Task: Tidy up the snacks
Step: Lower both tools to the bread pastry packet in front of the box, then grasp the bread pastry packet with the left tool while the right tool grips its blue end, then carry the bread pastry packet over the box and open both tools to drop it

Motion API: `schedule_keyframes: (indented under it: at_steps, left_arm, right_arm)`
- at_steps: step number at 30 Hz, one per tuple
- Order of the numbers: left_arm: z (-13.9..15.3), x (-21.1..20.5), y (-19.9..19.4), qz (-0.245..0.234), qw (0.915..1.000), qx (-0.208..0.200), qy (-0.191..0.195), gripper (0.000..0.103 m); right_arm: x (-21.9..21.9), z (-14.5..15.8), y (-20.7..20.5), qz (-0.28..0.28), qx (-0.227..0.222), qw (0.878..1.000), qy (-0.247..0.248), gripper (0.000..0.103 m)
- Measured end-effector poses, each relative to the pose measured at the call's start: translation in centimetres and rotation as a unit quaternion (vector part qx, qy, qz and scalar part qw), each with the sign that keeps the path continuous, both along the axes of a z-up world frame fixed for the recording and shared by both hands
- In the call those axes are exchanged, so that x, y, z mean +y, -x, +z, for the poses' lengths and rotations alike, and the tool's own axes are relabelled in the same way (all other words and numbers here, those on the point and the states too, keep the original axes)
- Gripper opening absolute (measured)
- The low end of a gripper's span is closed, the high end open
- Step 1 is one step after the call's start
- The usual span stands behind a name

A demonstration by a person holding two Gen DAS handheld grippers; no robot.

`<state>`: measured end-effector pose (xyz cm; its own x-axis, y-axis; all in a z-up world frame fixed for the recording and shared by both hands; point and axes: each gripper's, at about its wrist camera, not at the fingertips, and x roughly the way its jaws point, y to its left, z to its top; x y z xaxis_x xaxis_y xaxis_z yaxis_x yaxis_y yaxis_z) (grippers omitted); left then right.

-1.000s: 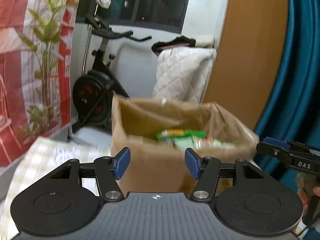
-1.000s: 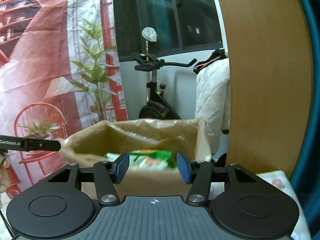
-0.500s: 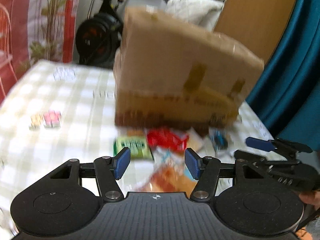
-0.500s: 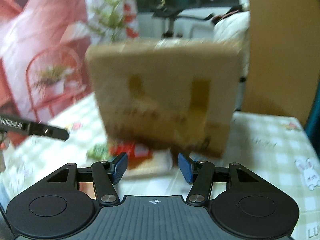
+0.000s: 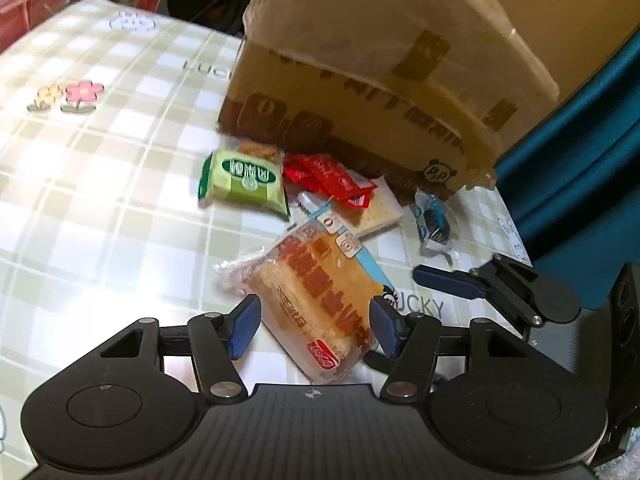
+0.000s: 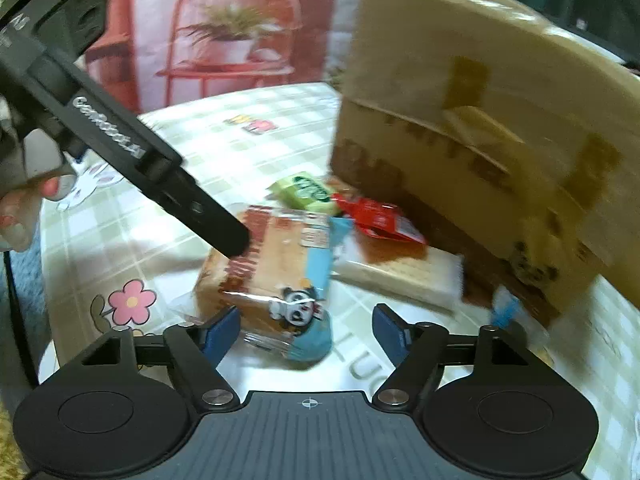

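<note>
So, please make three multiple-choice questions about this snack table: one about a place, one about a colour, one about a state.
1. Where is the green packet?
A. inside the box
B. on the tablecloth before the cardboard box
C. in a gripper

2. What colour is the packet beside it?
A. red
B. purple
C. black

3. How is the left gripper?
A. shut on bread
C. out of view
B. open

Answers: 1 B, it lies on the checked tablecloth at the box's foot. 2 A, the red packet touches it. 3 B, both fingers stand apart around the bread packet.

Both views have dropped from the box (image 5: 384, 76) to snacks (image 5: 316, 300) below.
</note>
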<state>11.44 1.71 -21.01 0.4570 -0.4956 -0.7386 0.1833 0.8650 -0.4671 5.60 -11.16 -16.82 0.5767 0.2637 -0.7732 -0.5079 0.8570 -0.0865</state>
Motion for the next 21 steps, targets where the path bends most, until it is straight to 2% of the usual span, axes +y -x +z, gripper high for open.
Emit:
schedule_keyframes:
  at_steps: [4, 7, 10, 11, 16, 21]
  left_arm:
    - [-1.2, -0.5, -0.5, 0.002, 0.9999, 0.014, -0.005, 0.062]
    - [-1.7, -0.5, -0.8, 0.002, 0.9999, 0.014, 0.007, 0.062]
    - [-1.5, -0.5, -0.8, -0.007, 1.0, 0.005, 0.003, 0.059]
    - [-1.4, -0.7, -0.8, -0.009, 0.9999, 0.0, -0.006, 0.057]
    - [0.7, -0.8, -0.3, -0.021, 0.9993, -0.029, -0.011, 0.055]
    - [5.5, -0.8, 0.8, -0.027, 0.9949, -0.095, -0.019, 0.055]
  right_arm:
    - [0.3, -0.4, -0.8, 0.022, 0.014, 1.0, -0.01, 0.072]
    - [0.5, -0.6, -1.2, 0.027, 0.022, 0.999, -0.032, 0.071]
    - [1.0, -0.9, -1.1, 0.033, 0.019, 0.999, -0.038, 0.065]
    - [1.0, -0.8, -0.9, 0.03, 0.012, 0.999, -0.035, 0.058]
    - [0.7, 0.5, -0.4, 0.02, -0.009, 0.998, -0.058, 0.054]
    - [0.5, 4.7, 0.1, 0.026, -0.066, 0.996, -0.061, 0.054]
